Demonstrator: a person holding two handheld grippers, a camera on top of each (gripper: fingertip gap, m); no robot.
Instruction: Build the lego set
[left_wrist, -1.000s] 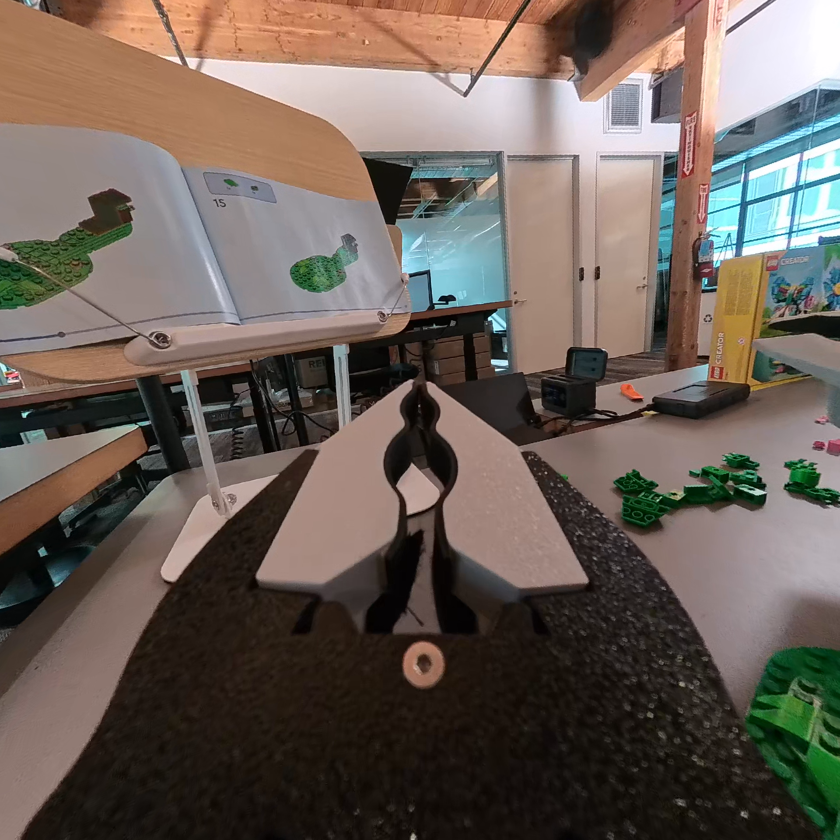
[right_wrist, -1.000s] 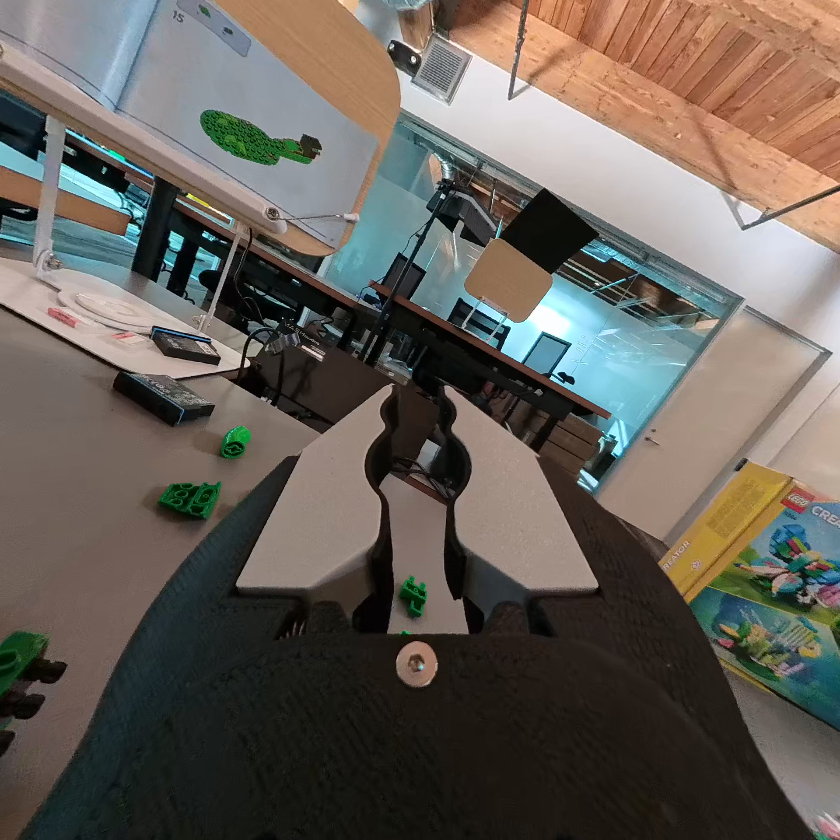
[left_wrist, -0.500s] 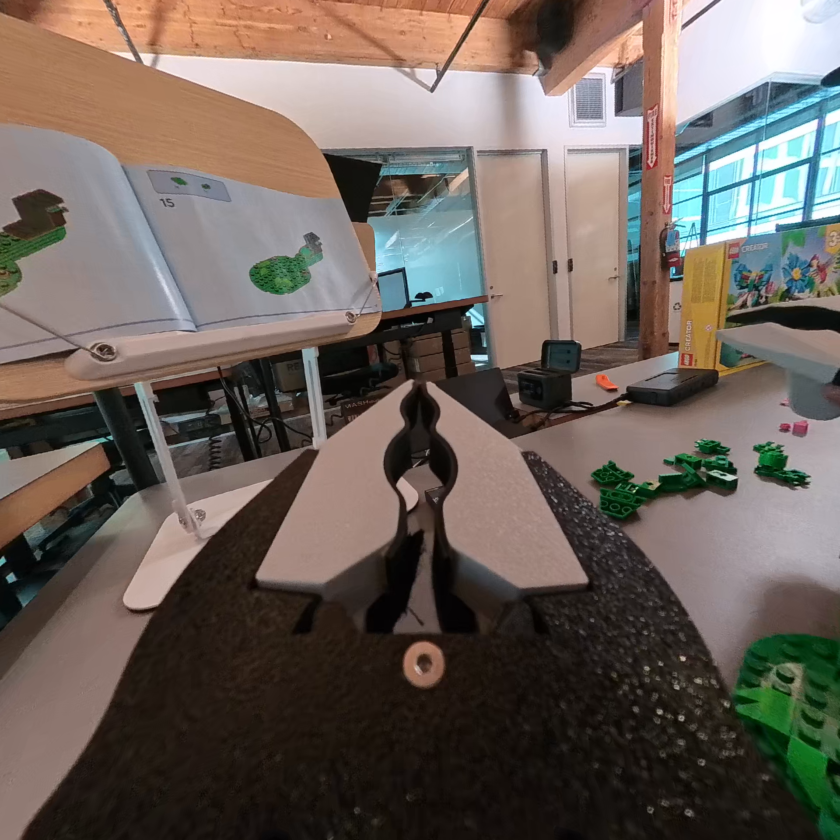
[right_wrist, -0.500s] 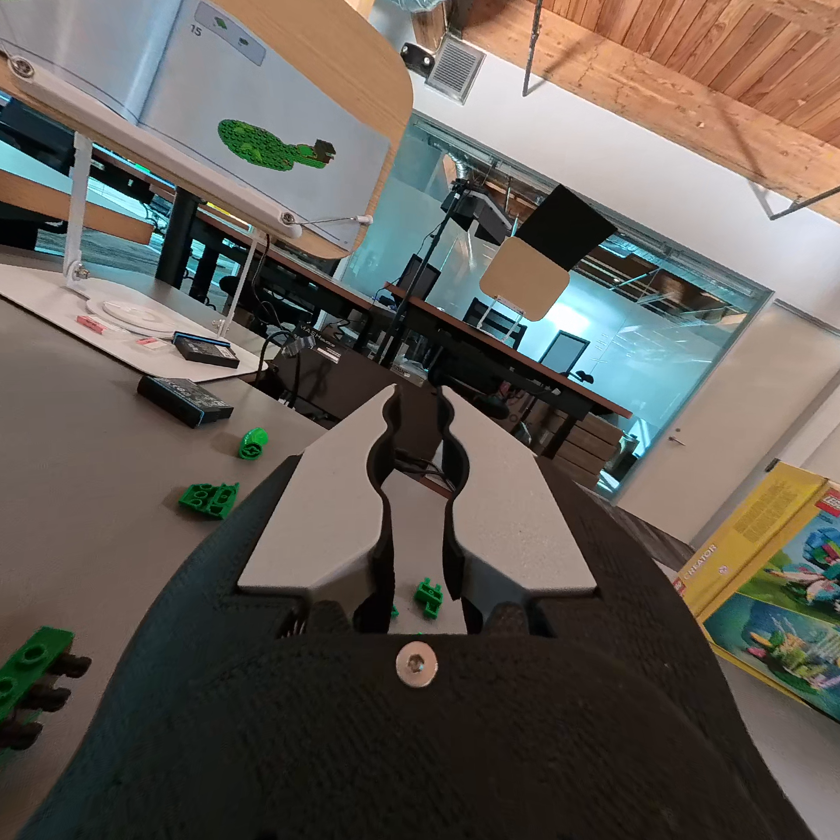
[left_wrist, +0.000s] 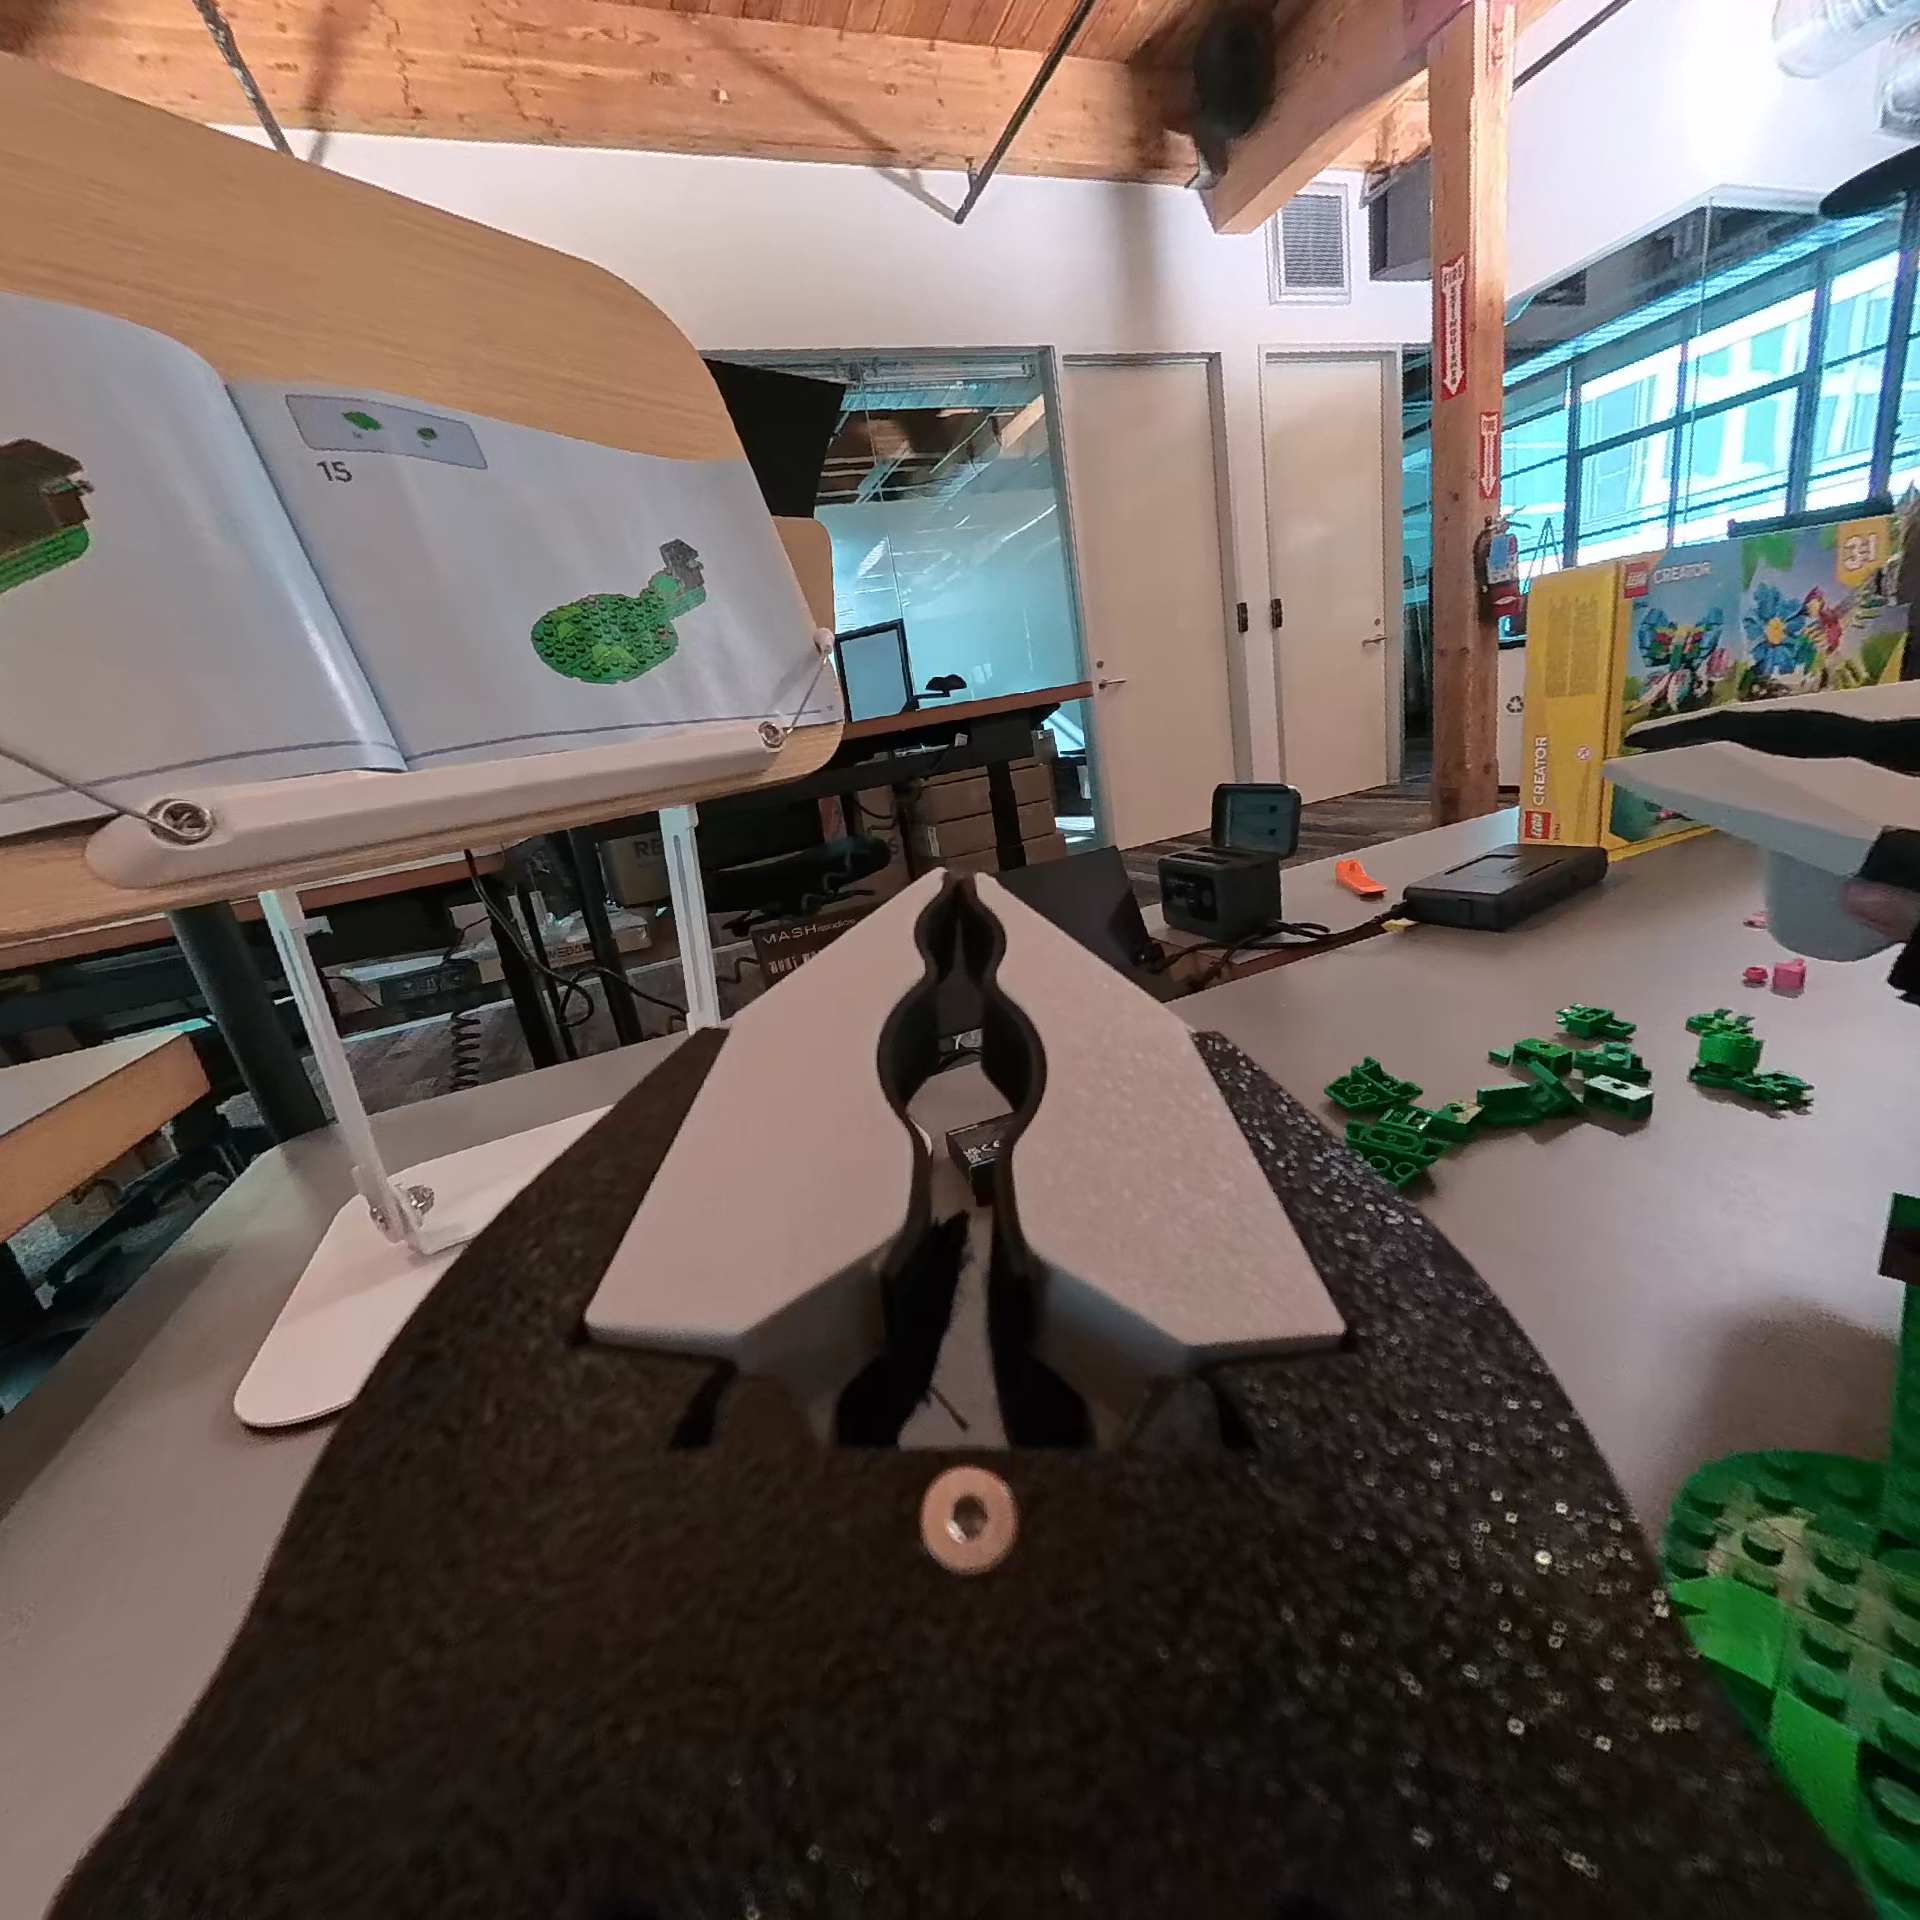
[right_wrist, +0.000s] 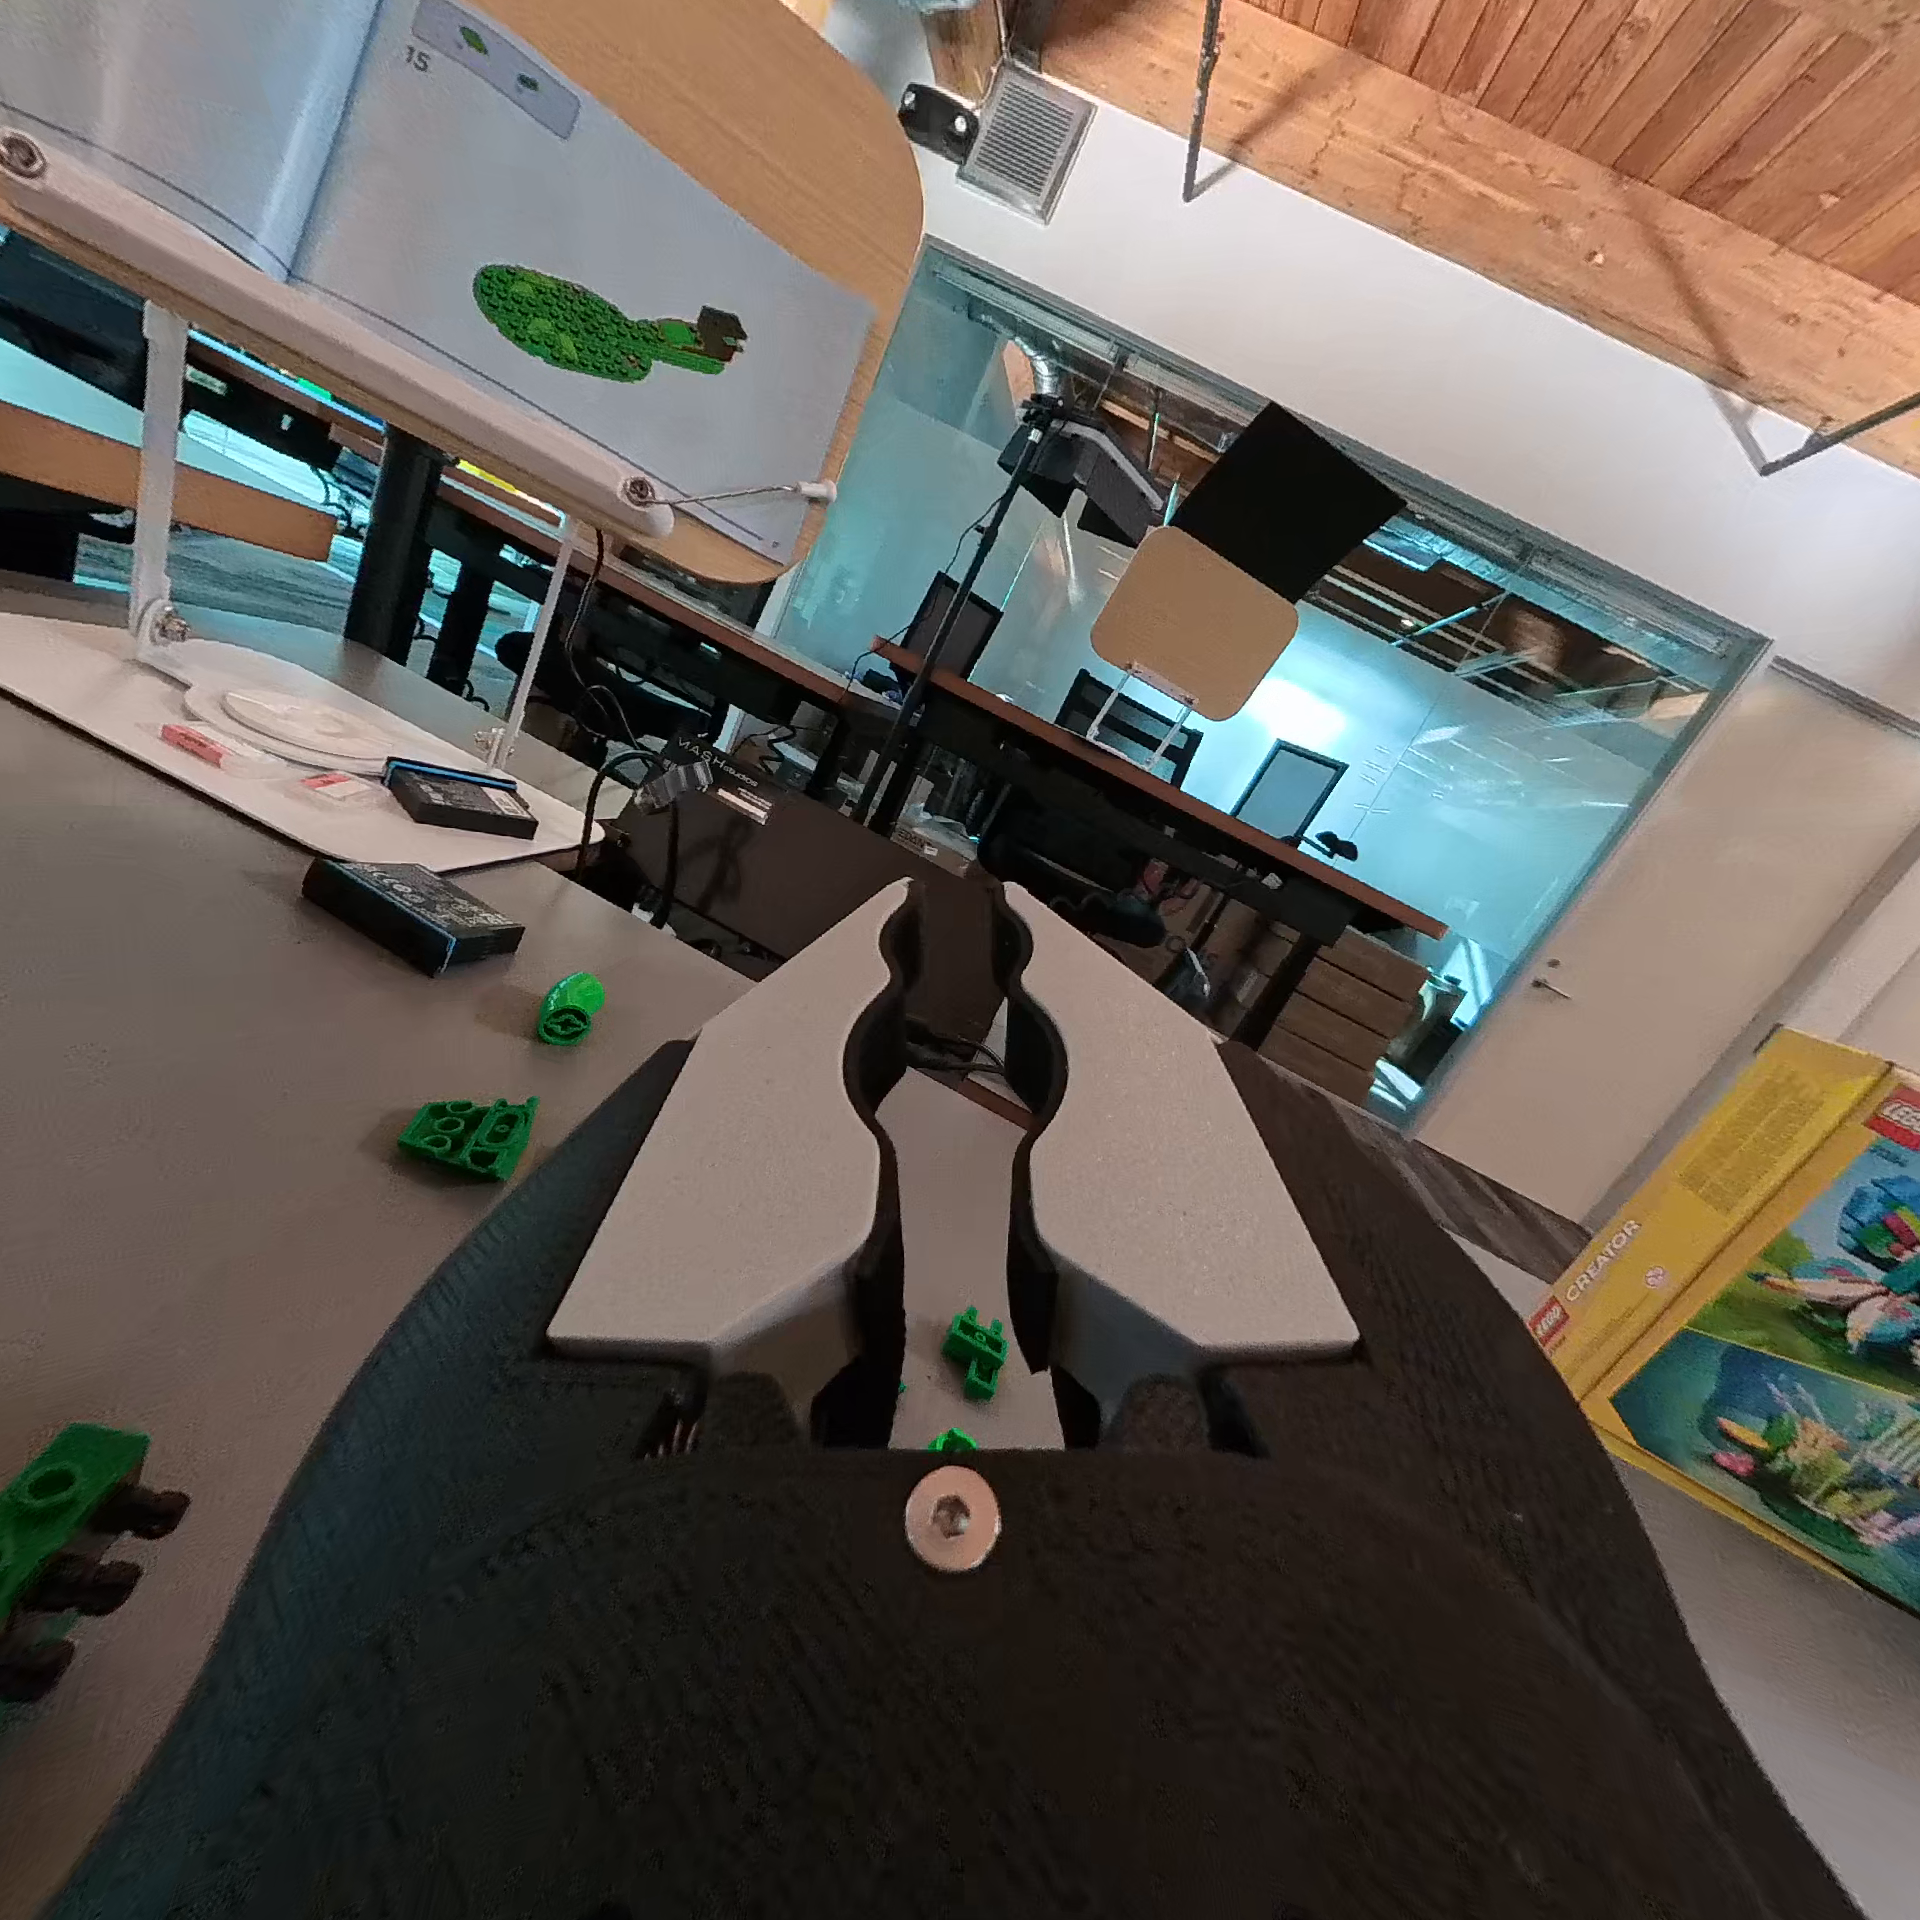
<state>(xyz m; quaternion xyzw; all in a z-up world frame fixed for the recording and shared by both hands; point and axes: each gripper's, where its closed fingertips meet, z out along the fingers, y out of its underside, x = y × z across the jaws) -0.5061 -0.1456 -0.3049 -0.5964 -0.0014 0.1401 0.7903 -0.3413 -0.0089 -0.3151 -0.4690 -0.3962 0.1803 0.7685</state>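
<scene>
The left gripper (left_wrist: 961, 883) is pressed together, holding nothing; the right gripper (right_wrist: 961, 894) is slightly spread (empty too), above loose green bricks (left_wrist: 1496, 1091) on the grey table (left_wrist: 1558, 1247), green baseplate build (left_wrist: 1808, 1621) nearby

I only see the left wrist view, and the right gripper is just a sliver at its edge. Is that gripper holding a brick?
Observer: No. In the right wrist view the right gripper is open, with nothing between its fingers.
Operator: Anything below it?
Observer: A small green piece lies on the table, visible through the gap between the fingers.
Operator: Any other loose parts close by?
Observer: A green wedge plate and a rounded green piece lie apart from each other on the table, on the book stand's side of the gripper.
</scene>
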